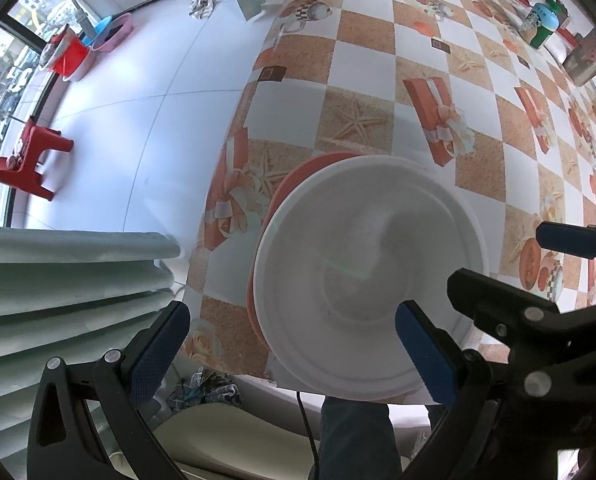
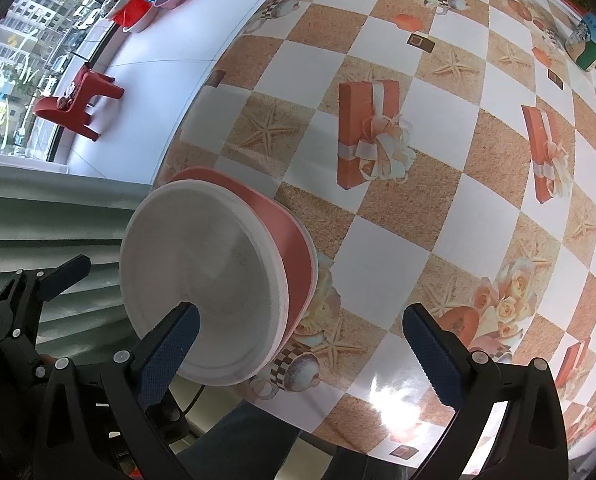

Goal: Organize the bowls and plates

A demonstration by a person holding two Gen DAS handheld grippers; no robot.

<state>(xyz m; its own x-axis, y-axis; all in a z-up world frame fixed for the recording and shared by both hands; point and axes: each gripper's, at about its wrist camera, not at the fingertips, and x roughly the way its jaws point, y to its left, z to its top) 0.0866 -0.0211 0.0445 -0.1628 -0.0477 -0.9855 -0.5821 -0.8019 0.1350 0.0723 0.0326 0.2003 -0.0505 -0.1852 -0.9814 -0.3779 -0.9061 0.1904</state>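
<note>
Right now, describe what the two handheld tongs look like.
Both are alike. The left tongs have black plastic arms with triangular cutouts and silver rivets, ending in dark blue, finely textured pads. The right tongs match: black frame, silver rivets, blue ribbed pads. A thin black cable hangs below the table edge.

Red stool [image 1: 30,160] and basins [image 1: 98,40] on floor.

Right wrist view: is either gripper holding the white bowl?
No. The white bowl sits nested in the red bowl on the table's edge, and the right gripper stands open with its fingers apart, gripping nothing.
</note>
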